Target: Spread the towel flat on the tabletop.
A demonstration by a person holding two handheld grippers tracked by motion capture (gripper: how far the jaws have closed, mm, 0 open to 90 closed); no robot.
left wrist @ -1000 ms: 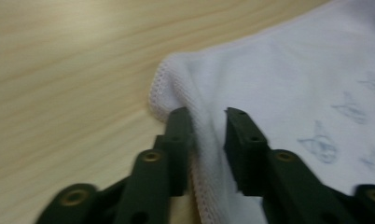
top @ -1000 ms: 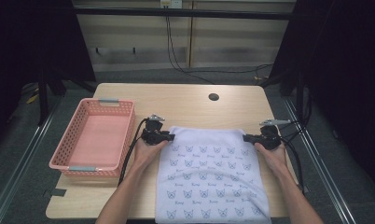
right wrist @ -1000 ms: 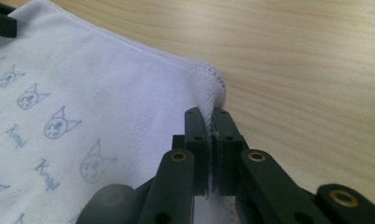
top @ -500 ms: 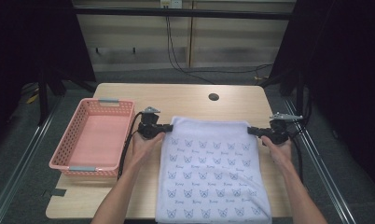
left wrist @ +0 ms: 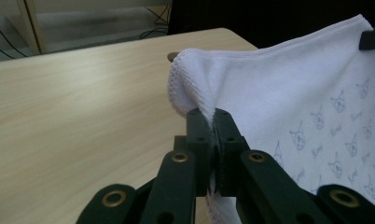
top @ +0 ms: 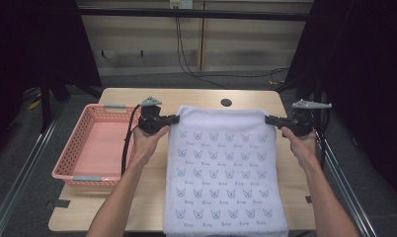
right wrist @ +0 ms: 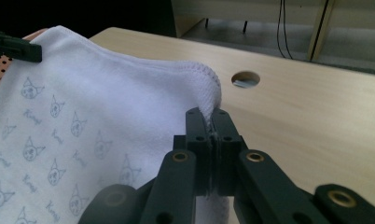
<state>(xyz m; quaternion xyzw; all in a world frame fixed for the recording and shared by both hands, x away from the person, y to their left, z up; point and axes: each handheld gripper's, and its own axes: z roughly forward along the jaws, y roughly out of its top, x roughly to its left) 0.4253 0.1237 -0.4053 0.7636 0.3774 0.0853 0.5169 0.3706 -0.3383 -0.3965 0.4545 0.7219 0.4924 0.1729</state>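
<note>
A light wooden table (top: 137, 197) carries a white towel (top: 221, 173) with small printed cat faces, its far edge raised off the wood. A pink basket (top: 95, 148) sits left. The left gripper (top: 174, 119) and right gripper (top: 268, 119) each pinch a far corner, jaws clenched.

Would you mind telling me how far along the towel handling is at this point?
Done: the left gripper and right gripper are each shut on a far corner of the towel. In hand: that edge is lifted taut. Left: folding, perhaps then the pink basket.
</note>
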